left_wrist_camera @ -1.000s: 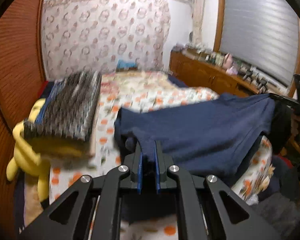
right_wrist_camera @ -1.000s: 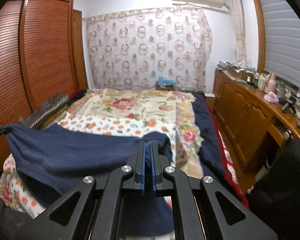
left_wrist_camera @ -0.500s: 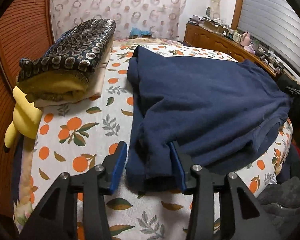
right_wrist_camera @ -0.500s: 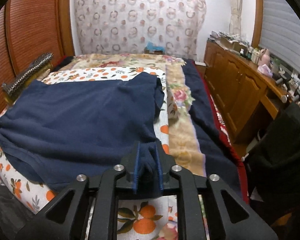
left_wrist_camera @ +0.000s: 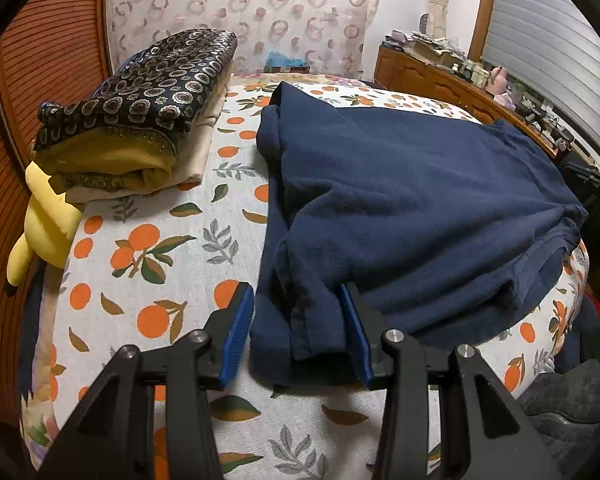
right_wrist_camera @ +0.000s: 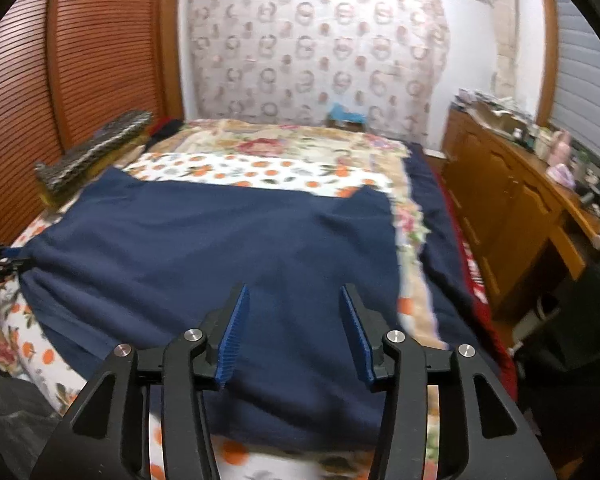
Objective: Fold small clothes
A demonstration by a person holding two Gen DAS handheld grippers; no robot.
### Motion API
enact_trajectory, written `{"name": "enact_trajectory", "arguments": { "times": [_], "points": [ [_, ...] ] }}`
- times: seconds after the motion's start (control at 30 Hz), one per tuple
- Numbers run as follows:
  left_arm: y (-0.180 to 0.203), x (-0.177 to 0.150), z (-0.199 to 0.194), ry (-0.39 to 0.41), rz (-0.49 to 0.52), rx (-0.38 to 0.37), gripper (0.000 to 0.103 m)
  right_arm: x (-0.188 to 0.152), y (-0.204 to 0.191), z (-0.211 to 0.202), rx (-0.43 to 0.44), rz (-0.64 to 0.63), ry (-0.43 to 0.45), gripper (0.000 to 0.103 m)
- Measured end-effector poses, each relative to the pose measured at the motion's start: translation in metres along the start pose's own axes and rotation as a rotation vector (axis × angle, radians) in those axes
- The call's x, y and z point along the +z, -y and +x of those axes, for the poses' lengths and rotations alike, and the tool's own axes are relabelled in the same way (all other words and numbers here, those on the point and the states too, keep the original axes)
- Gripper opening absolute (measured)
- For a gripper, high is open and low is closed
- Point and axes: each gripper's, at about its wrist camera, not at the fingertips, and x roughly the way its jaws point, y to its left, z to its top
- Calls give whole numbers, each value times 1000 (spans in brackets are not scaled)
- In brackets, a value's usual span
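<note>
A navy blue shirt (left_wrist_camera: 400, 200) lies spread on the orange-print bedsheet (left_wrist_camera: 148, 248); it also shows in the right wrist view (right_wrist_camera: 204, 248). My left gripper (left_wrist_camera: 298, 320) is open, its blue-padded fingers on either side of the shirt's near left corner without holding it. My right gripper (right_wrist_camera: 294, 320) is open and empty just above the shirt's near right part. The right wrist view is blurred by motion.
A stack of folded clothes (left_wrist_camera: 140, 120) with a dark patterned piece on top sits at the left of the bed, above a yellow plush toy (left_wrist_camera: 44, 216). A wooden dresser (right_wrist_camera: 512, 208) runs along the right. A louvered wooden wardrobe (right_wrist_camera: 60, 60) stands at the left.
Both grippers carried the shirt down onto the bed, then opened and let it go. The left opened first, the right just now. The shirt now lies flat.
</note>
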Motion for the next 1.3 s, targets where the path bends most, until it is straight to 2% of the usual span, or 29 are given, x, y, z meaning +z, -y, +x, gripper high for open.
{"name": "enact_trajectory", "arguments": {
  "times": [0.23, 0.43, 0.8, 1.13, 1.23, 1.27, 1.3],
  "points": [
    [0, -1, 1, 0, -3, -3, 43, -6, -50, 38, 94, -67, -58, 49],
    [-1, -2, 2, 1, -10, -8, 44, -13, -72, 56, 129, -86, -90, 49],
    [-3, -6, 2, 4, -29, -20, 44, -28, -84, 65, 119, -110, -123, 50],
    [0, -9, 1, 10, -34, -17, 44, -32, -81, 66, 113, -94, -108, 54],
    [2, -10, 1, 15, -27, -43, 43, -33, -80, 65, 109, -90, -100, 55],
    [3, -10, 1, 15, -21, -59, 43, -33, -80, 65, 108, -90, -99, 56],
    [6, -10, 1, 15, -9, -67, 33, -34, -80, 65, 108, -89, -98, 56]
  ]
}}
